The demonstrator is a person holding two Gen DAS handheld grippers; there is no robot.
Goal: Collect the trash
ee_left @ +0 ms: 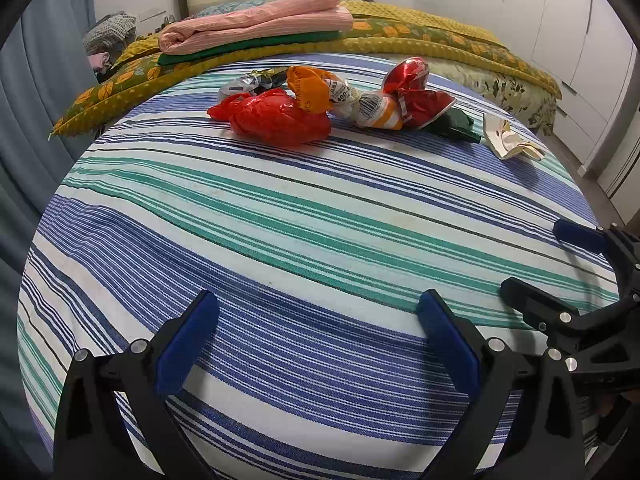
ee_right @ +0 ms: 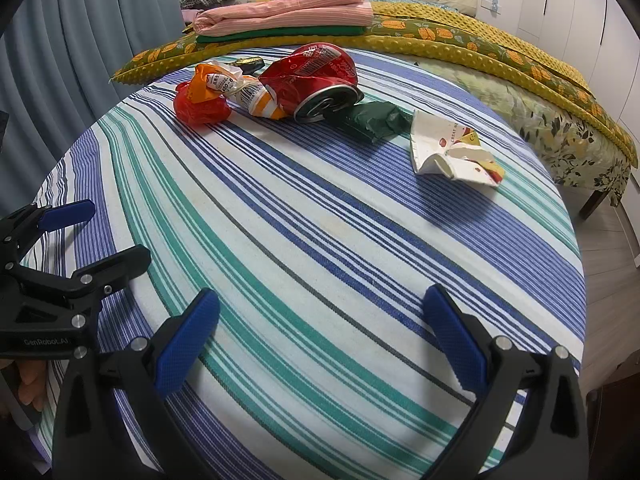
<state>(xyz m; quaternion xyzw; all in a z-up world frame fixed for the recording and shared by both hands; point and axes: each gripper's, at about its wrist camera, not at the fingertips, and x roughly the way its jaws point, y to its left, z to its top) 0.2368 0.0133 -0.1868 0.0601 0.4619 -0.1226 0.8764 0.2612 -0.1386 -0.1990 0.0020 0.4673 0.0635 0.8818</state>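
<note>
A: Striped tablecloth (ee_right: 320, 208), bed (ee_right: 560, 136) behind. Trash position?

B: Far edge: red plastic bag (ee_left: 280, 118), orange wrapper (ee_left: 314, 88), crushed red can (ee_right: 316, 76), green wrapper (ee_right: 372, 120), crumpled paper cup (ee_right: 452, 148) apart at right.

A: Tools?

B: Left gripper (ee_left: 318, 340) and right gripper (ee_right: 320, 340) both spread wide, empty, near side, well apart from trash.

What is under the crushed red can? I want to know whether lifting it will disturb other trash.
The crushed red can lies partly on a dark green wrapper, whose near end sticks out. How far the wrapper runs beneath is hidden, as is anything else underneath.
</note>
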